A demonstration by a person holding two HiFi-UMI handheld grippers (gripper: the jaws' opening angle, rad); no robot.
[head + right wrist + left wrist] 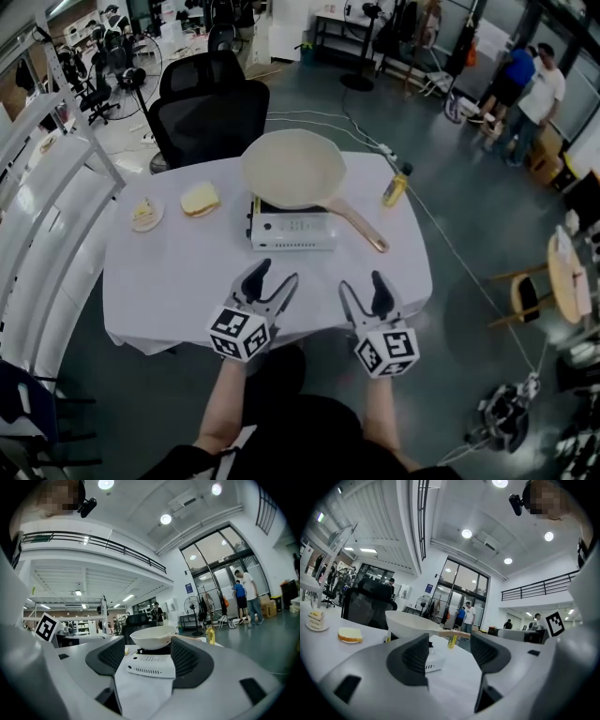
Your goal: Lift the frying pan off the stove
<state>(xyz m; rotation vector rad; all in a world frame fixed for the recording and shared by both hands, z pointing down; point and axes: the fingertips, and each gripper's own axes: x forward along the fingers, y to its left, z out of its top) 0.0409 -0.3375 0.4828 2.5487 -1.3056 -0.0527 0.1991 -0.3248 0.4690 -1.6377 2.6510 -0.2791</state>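
Note:
A cream frying pan (293,169) with a copper-coloured handle (361,228) sits on a small white portable stove (292,230) at the middle of the white table (169,281). The handle points toward the near right. My left gripper (274,277) rests open near the table's front edge, left of the stove front. My right gripper (364,285) is open beside it, below the handle's end. Neither touches the pan. The left gripper view shows the pan (410,621) and handle (454,633) ahead; the right gripper view shows the pan (152,638) on the stove (147,666) between its jaws.
A plate with a cake slice (146,215) and a bread piece (200,199) lie at the table's left. A yellow bottle (396,186) stands at the right edge. Black office chairs (211,112) stand behind the table. People (530,94) stand far right.

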